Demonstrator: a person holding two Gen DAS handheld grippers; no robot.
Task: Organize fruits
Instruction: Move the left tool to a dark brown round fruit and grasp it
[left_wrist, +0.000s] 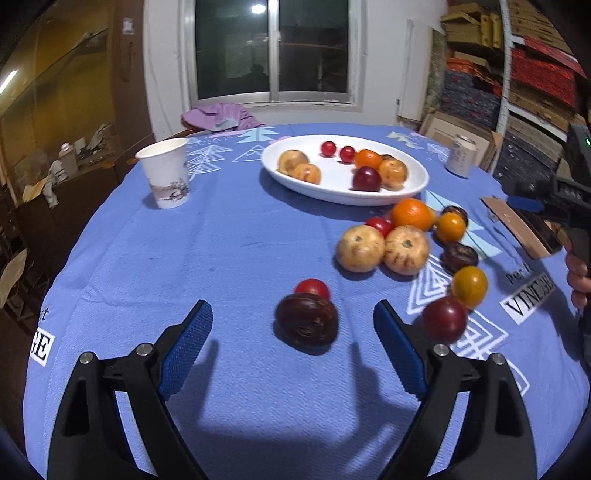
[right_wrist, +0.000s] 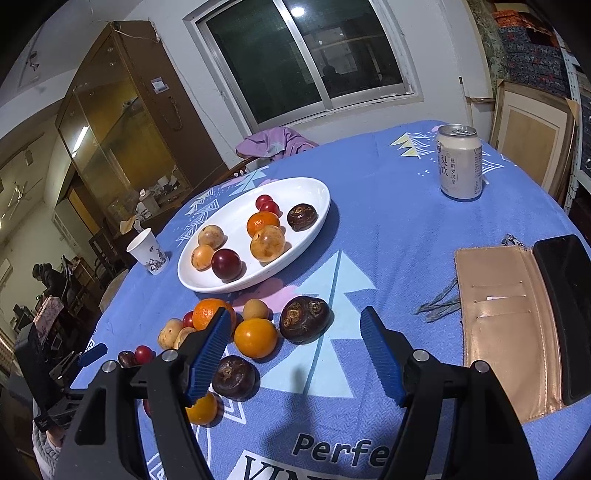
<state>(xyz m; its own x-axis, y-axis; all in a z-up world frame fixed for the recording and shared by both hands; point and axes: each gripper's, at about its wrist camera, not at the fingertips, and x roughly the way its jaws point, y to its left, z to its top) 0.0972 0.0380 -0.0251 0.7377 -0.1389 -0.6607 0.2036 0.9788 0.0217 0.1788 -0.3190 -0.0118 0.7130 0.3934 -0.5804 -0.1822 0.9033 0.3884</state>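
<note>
Just ahead of the open left hand-held gripper lies a dark fruit.

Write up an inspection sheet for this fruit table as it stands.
Surface: round table under a blue printed cloth.
Job's things: white oval plate holding several fruits; more loose fruit on the cloth, including a dark brown fruit ahead of the left gripper.
Clutter: paper cup, drink can, tan wallet, black phone.
Grippers: left gripper open, empty; right gripper open, empty.
Cables: nothing seen.
Surroundings: window, wooden cabinet, stacked boxes, purple garment.
</note>
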